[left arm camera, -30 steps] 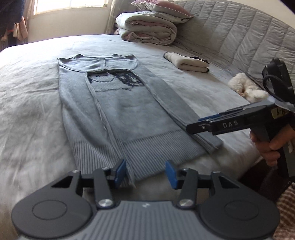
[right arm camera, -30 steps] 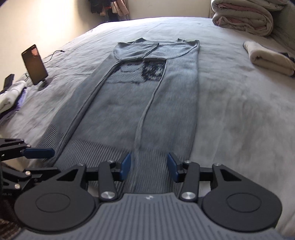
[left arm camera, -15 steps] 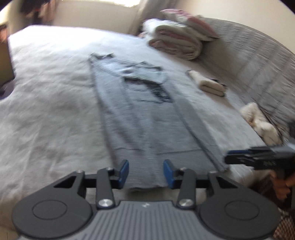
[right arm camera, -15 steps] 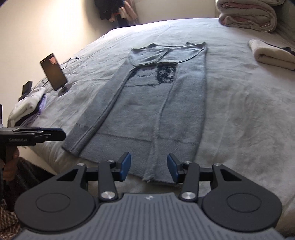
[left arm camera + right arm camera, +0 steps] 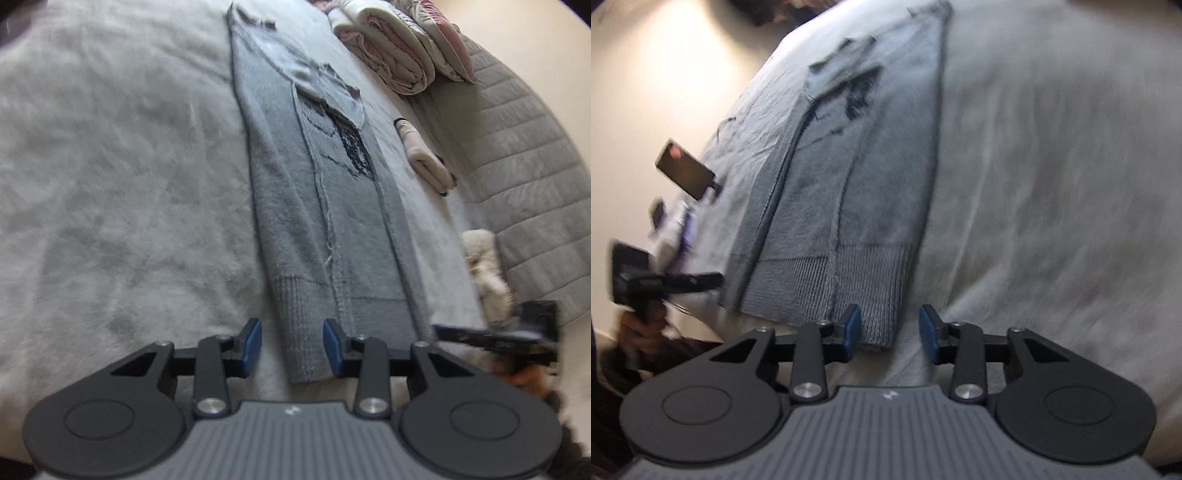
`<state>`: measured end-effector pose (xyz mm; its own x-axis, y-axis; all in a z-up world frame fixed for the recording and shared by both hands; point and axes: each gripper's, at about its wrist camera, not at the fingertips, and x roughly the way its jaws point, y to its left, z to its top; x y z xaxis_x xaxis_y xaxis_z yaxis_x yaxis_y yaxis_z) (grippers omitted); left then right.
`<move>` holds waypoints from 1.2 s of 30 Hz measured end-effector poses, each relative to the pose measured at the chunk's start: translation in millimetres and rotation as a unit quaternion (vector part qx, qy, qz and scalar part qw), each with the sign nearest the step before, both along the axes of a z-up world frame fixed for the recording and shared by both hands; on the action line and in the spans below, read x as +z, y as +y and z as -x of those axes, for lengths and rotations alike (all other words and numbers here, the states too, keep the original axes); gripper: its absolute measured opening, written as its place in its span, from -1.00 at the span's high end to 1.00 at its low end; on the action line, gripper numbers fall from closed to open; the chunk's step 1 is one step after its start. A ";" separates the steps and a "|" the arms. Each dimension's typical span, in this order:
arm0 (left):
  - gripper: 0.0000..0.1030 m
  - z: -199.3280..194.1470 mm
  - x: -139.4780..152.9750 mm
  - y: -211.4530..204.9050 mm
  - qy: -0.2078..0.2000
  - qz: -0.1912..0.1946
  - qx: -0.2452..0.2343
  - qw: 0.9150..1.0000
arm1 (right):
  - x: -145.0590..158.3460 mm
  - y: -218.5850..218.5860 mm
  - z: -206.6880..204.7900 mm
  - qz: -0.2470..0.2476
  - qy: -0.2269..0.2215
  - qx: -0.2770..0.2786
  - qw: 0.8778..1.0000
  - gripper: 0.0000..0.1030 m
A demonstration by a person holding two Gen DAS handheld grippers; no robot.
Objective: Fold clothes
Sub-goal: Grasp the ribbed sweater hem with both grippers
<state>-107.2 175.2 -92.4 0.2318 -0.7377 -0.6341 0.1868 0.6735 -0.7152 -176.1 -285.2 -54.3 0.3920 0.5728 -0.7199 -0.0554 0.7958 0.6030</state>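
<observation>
Sweater (image 5: 325, 206) flat on bed (image 5: 110, 184), long axis straight ahead of both my grippers, hem nearest, collar far | left gripper (image 5: 291, 345) spread at hem's left corner | right gripper (image 5: 889, 328) spread at hem's right corner | both equally near, neither pinching yet.

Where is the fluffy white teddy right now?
The fluffy white toy shows only in the left wrist view, far right, lying on the bed beside the quilted headboard, right of the grey sweater.
</observation>
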 end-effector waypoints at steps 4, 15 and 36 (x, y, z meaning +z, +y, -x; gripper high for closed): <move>0.52 -6.9 -21.3 0.8 0.045 0.057 -0.004 0.997 | -19.0 -18.6 -7.2 -0.087 0.038 -0.027 0.995 0.47; 0.76 -2.3 -38.5 -9.6 0.045 0.114 -0.014 0.992 | -26.3 -22.7 -2.2 -0.141 0.041 -0.020 0.989 0.49; 0.73 -5.6 -38.4 -15.6 0.022 0.128 -0.038 0.991 | -30.4 -16.7 -10.8 -0.155 0.025 -0.005 0.988 0.55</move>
